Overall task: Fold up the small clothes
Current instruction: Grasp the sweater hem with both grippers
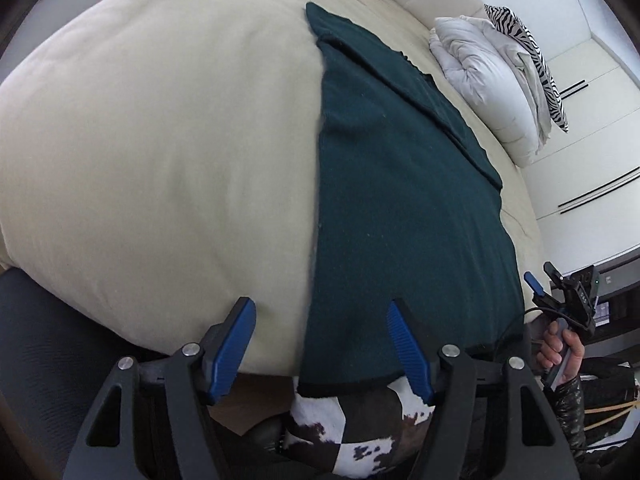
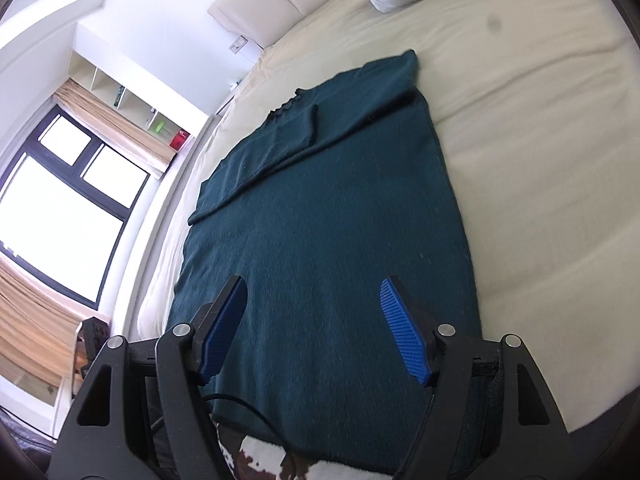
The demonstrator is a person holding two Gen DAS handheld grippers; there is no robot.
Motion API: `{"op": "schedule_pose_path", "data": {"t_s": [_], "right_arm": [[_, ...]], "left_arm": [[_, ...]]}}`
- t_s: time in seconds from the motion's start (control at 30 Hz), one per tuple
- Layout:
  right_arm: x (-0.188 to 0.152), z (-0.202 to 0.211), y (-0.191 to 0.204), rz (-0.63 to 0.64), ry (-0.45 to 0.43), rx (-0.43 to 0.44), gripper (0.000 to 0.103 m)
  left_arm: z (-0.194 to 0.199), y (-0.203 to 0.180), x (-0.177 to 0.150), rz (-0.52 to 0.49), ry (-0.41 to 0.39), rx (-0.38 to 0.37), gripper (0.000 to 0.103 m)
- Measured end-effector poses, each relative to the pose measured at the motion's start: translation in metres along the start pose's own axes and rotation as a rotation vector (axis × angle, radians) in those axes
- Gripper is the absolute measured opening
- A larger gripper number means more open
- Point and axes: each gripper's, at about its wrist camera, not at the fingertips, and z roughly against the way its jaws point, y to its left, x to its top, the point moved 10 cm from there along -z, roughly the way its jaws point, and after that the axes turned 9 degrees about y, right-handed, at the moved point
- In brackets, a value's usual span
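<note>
Left wrist view: both my tools, left (image 1: 320, 344) and right (image 2: 314, 326), hang open and empty above the green garment (image 1: 400, 200), sleeves folded in; next I judge grasping its near hem.

Items in view, by count:

- One dark green garment (image 2: 328, 232), spread flat on one cream bed (image 1: 152, 152).
- Two grippers: left gripper (image 1: 320, 344), right gripper (image 2: 314, 324). Two blue pads (image 2: 404, 328) on each, four in total.
- One white duvet bundle (image 1: 484, 80), next to one zebra-print pillow (image 1: 532, 52).
- One hand (image 1: 560, 352), seen from the left wrist.
- One window (image 2: 68, 208), four panes visible.
- One cowhide-print patch (image 1: 360, 432) at the bed's near edge.
</note>
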Motion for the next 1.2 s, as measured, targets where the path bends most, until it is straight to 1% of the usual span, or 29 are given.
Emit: {"op": "schedule_pose_path", "data": {"t_s": [0.13,0.23,0.3,0.43,0.47,0.5,0.53,0.6,0.67,0.73,0.8,0.87,1.1,1.13,1.2], "right_arm": [[-0.012,0.010,-0.014,-0.037,0.011,0.003,0.067],[-0.021,0.018,-0.027,-0.074,0.018,0.001,0.067],[-0.026,0.024,-0.035,-0.092,0.025,-0.018,0.066],[-0.036,0.033,-0.047,-0.117,0.048,-0.056,0.066],[-0.039,0.034,-0.051,-0.125,0.063,-0.073,0.066],[-0.043,0.035,-0.054,-0.133,0.082,-0.087,0.066],[-0.047,0.035,-0.057,-0.137,0.105,-0.096,0.066],[-0.053,0.034,-0.059,-0.140,0.143,-0.099,0.066],[-0.061,0.032,-0.064,-0.156,0.186,-0.112,0.065],[-0.065,0.029,-0.067,-0.170,0.215,-0.115,0.065],[-0.072,0.025,-0.071,-0.176,0.254,-0.138,0.063],[-0.077,0.021,-0.073,-0.181,0.293,-0.160,0.059],[-0.087,0.015,-0.080,-0.185,0.362,-0.195,0.054],[-0.088,0.014,-0.079,-0.181,0.366,-0.197,0.051],[-0.090,0.012,-0.080,-0.177,0.376,-0.192,0.040]], "left_arm": [[-0.009,-0.004,-0.004,0.006,0.025,-0.042,0.067],[-0.011,-0.004,-0.002,0.027,0.030,-0.063,0.054],[-0.012,-0.004,-0.004,0.022,0.042,-0.065,0.044],[-0.012,-0.005,-0.003,0.021,0.047,-0.060,0.039],[-0.012,-0.005,-0.003,0.022,0.046,-0.059,0.035],[-0.013,-0.005,-0.004,0.022,0.048,-0.056,0.028],[-0.014,-0.005,-0.004,0.020,0.051,-0.055,0.026],[-0.015,-0.005,-0.005,0.014,0.061,-0.052,0.014],[-0.016,-0.006,-0.006,0.007,0.065,-0.048,0.010],[-0.015,-0.005,-0.006,0.001,0.066,-0.043,0.008],[-0.014,-0.006,-0.006,-0.009,0.065,-0.041,0.008],[-0.012,-0.005,-0.007,-0.016,0.064,-0.039,0.008],[-0.012,-0.005,-0.009,-0.034,0.059,-0.032,0.007],[-0.012,-0.005,-0.010,-0.037,0.058,-0.033,0.007],[-0.011,-0.005,-0.010,-0.042,0.056,-0.032,0.007]]}}
